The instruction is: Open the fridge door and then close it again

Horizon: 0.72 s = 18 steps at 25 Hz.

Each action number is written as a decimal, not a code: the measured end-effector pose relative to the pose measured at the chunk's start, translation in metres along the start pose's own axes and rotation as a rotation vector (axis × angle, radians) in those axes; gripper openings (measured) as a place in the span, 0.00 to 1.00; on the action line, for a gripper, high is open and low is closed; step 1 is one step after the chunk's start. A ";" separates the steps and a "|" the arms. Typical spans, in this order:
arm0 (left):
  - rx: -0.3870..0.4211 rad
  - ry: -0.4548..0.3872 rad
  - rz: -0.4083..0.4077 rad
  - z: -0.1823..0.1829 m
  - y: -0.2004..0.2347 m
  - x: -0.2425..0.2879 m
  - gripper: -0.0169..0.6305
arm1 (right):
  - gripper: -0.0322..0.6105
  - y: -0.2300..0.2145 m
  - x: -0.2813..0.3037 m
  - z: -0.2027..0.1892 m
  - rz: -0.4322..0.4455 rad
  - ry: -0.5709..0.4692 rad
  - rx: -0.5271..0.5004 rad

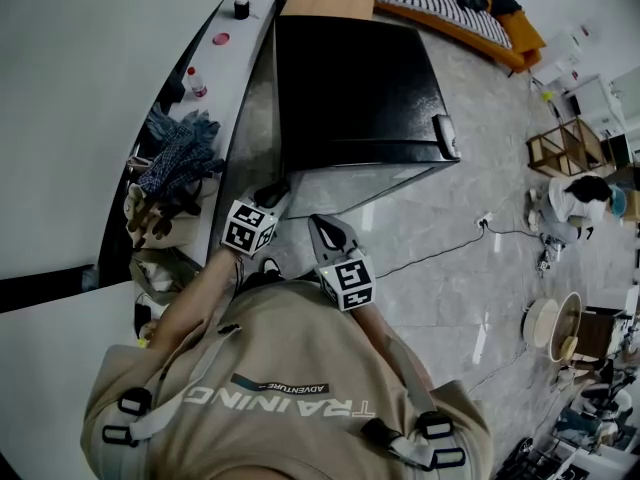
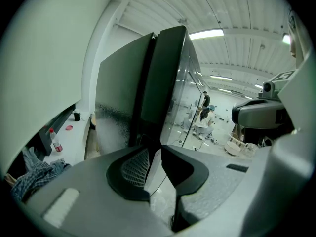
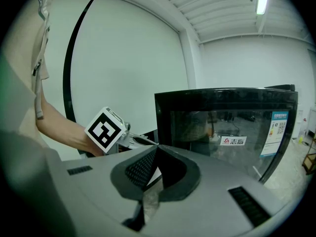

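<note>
Seen from above, the black fridge (image 1: pixel 360 88) stands in front of me, its glass door (image 1: pixel 350 183) facing me. My left gripper (image 1: pixel 272 194) is at the door's front left corner. In the left gripper view its jaws stand a narrow gap apart (image 2: pixel 155 148), right before the door's edge (image 2: pixel 168 83) and the dark seam beside it. I cannot tell whether they touch the door. My right gripper (image 1: pixel 327 230) hangs lower, before the glass, shut on nothing (image 3: pixel 157 147). The right gripper view shows the glass door (image 3: pixel 227 122) and the left gripper's marker cube (image 3: pixel 104 129).
A white counter (image 1: pixel 240 78) runs along the fridge's left side with a bottle (image 1: pixel 197 83) and crumpled cloth (image 1: pixel 180 158). A person (image 1: pixel 570 203) crouches on the floor at the right, past a cable (image 1: pixel 440 253). An orange sofa (image 1: pixel 470 13) stands behind the fridge.
</note>
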<state>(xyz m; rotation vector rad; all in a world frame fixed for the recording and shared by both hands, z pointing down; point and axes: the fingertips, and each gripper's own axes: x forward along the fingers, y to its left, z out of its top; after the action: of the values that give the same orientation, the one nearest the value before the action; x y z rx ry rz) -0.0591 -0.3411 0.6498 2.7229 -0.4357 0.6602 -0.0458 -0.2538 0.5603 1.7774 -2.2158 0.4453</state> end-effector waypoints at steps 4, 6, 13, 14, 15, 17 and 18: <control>-0.008 0.000 0.009 0.000 0.001 -0.001 0.12 | 0.04 0.000 0.000 -0.001 0.006 0.002 -0.001; -0.011 -0.001 0.017 0.000 0.001 -0.002 0.12 | 0.04 0.000 0.000 0.000 0.011 0.001 -0.003; -0.022 -0.005 0.031 0.000 0.001 -0.002 0.12 | 0.04 -0.003 0.001 -0.002 0.023 0.005 -0.001; -0.025 -0.006 0.031 0.000 0.001 -0.002 0.12 | 0.04 -0.003 0.001 -0.002 0.026 0.005 0.000; -0.026 -0.007 0.030 0.001 0.001 -0.002 0.12 | 0.04 -0.003 0.000 -0.003 0.029 0.006 0.000; -0.026 -0.009 0.031 0.001 0.001 -0.002 0.12 | 0.04 -0.003 0.000 -0.004 0.035 0.008 0.000; -0.025 -0.009 0.034 0.002 0.001 -0.002 0.12 | 0.04 -0.004 0.000 -0.004 0.037 0.009 0.001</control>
<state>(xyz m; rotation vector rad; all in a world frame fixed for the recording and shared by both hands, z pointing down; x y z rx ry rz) -0.0606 -0.3418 0.6475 2.7013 -0.4904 0.6464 -0.0422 -0.2525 0.5642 1.7339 -2.2457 0.4616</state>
